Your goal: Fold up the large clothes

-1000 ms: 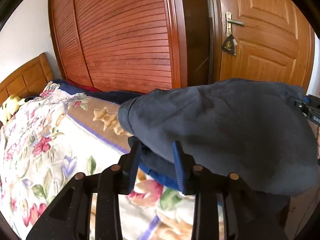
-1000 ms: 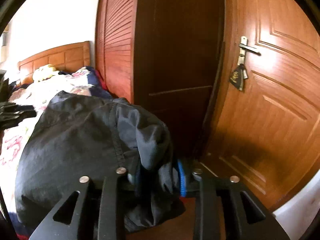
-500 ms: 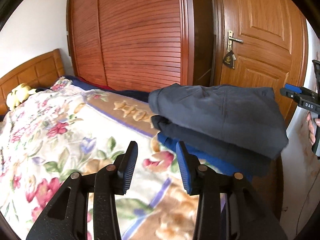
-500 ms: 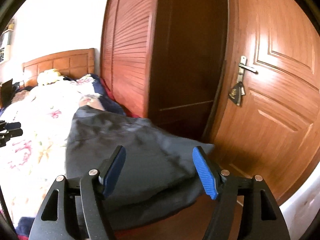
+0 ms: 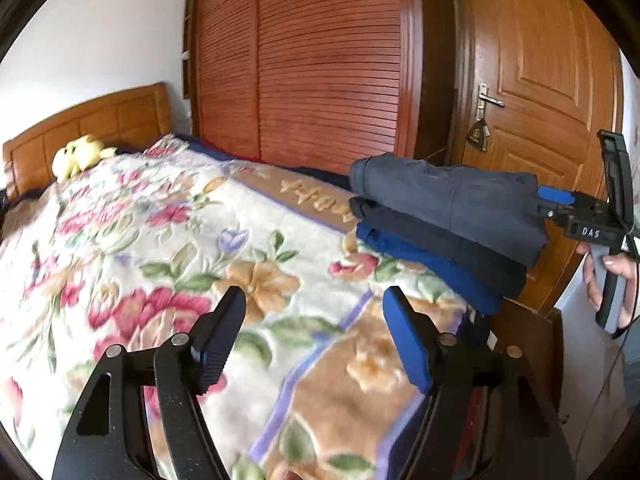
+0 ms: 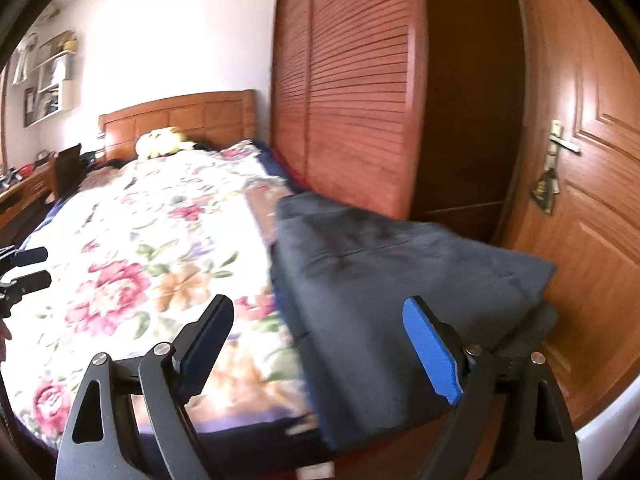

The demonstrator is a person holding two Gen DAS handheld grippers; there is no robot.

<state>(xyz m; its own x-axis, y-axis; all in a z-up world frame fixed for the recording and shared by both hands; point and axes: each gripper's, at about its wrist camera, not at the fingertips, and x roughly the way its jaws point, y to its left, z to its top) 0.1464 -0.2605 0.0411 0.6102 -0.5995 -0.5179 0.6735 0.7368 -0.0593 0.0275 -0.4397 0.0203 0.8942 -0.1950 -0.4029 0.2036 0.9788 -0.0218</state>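
Dark grey folded garment (image 5: 452,200) topping a stack of folded clothes (image 5: 436,248) at corner of bed, on floral blanket (image 5: 168,248); darker navy piece and bright blue piece underneath. Stack edge hanging slightly past mattress corner, near wooden door (image 5: 552,80). Left gripper (image 5: 316,336) over blanket, jaws just been opening, now fairly wide, nothing between, clear of stack. Right gripper (image 6: 320,344) jaws also just been opening, now wide, nothing gripped; near edge of grey garment (image 6: 384,280) seen between and beyond fingers, pads not pressing. In left wrist view, right gripper (image 5: 560,204) beside stack's right end, held by a hand (image 5: 616,276). Louvred wardrobe doors (image 5: 320,72) behind bed, wooden headboard (image 5: 88,124), yellow plush toy (image 5: 80,156) by headboard. Motion blur in right view.
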